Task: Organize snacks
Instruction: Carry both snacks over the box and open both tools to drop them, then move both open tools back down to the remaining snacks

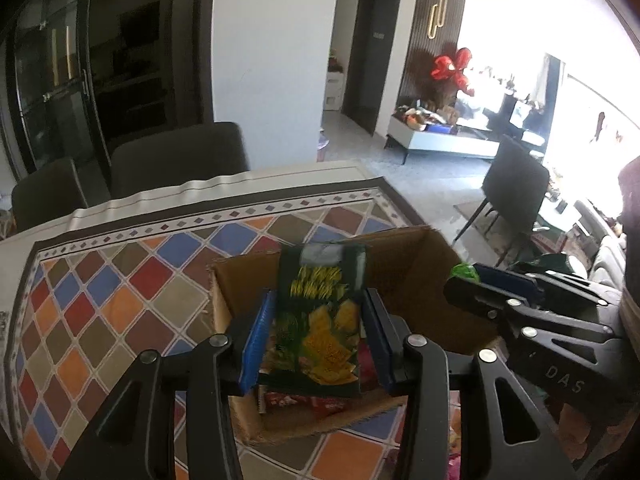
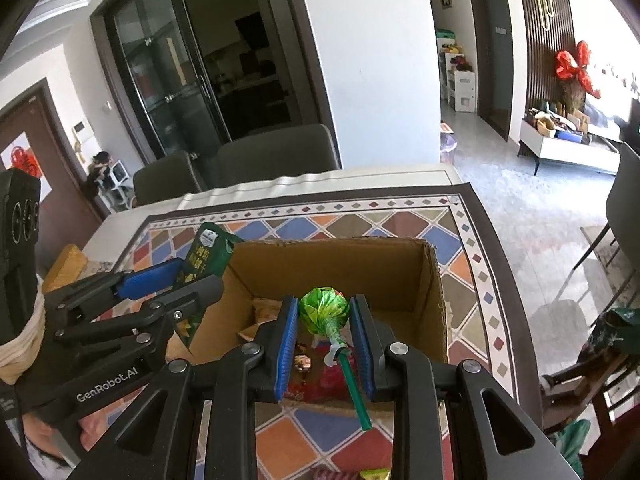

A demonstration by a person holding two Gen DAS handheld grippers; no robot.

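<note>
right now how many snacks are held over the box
2: a green cracker packet in the left gripper and a green lollipop in the right gripper, both above the cardboard box. More snacks lie inside.

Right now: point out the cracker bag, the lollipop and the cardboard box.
cracker bag (image 1: 320, 320), left wrist view, middle of its printed front.
lollipop (image 2: 323, 310), right wrist view, green wrapped head.
cardboard box (image 2: 332, 268), right wrist view, inner far wall.

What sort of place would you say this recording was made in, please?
Most likely a home's open dining and living area: dark upholstered dining chairs stand at a table under a colourful diamond-patterned tablecloth, a low white media cabinet sits against a slatted wall, and a glass-doored display cabinet stands behind.
</note>
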